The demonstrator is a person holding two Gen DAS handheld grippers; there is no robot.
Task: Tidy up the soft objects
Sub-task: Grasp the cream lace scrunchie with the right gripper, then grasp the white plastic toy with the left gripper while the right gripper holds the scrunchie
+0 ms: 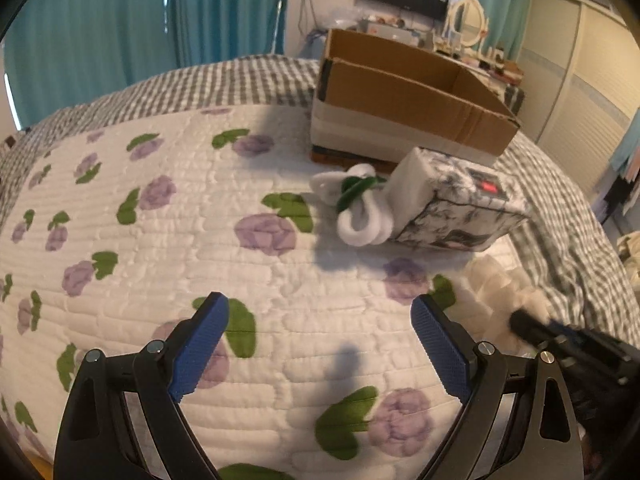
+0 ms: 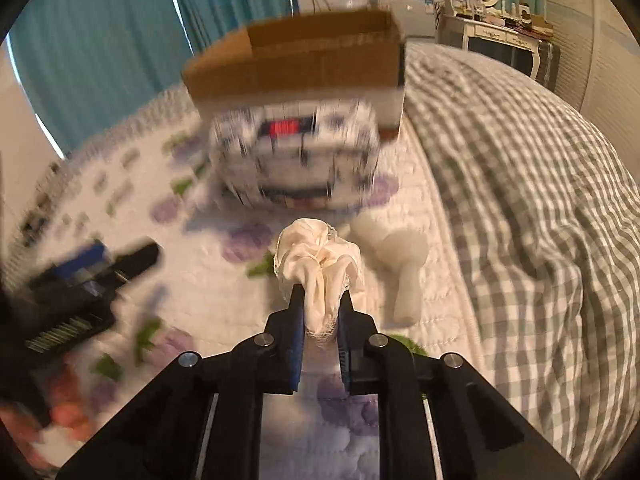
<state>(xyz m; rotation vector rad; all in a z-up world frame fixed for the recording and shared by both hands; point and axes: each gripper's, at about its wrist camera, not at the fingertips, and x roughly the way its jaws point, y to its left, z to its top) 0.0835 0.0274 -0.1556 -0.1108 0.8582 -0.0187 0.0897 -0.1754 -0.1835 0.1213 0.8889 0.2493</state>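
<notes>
My right gripper [image 2: 322, 300] is shut on a cream ruffled cloth [image 2: 320, 260] and holds it above the quilt. A white soft piece [image 2: 404, 264] lies just right of it. My left gripper [image 1: 320, 320] is open and empty over the floral quilt [image 1: 160, 240]. Ahead lie a white sock bundle with a green band [image 1: 360, 208] and a black-and-white patterned tissue pack [image 1: 460, 204], blurred in the right wrist view [image 2: 296, 160]. An open cardboard box [image 1: 408, 92] stands behind them, also in the right wrist view [image 2: 296, 68]. The right gripper's tip [image 1: 532, 324] shows by fluffy white cloth [image 1: 500, 284].
A grey checked blanket [image 2: 520, 200] covers the right and far side of the bed. Teal curtains [image 1: 100, 32] hang behind. A dresser with a mirror [image 1: 468, 24] and a wardrobe [image 1: 580, 80] stand beyond the bed.
</notes>
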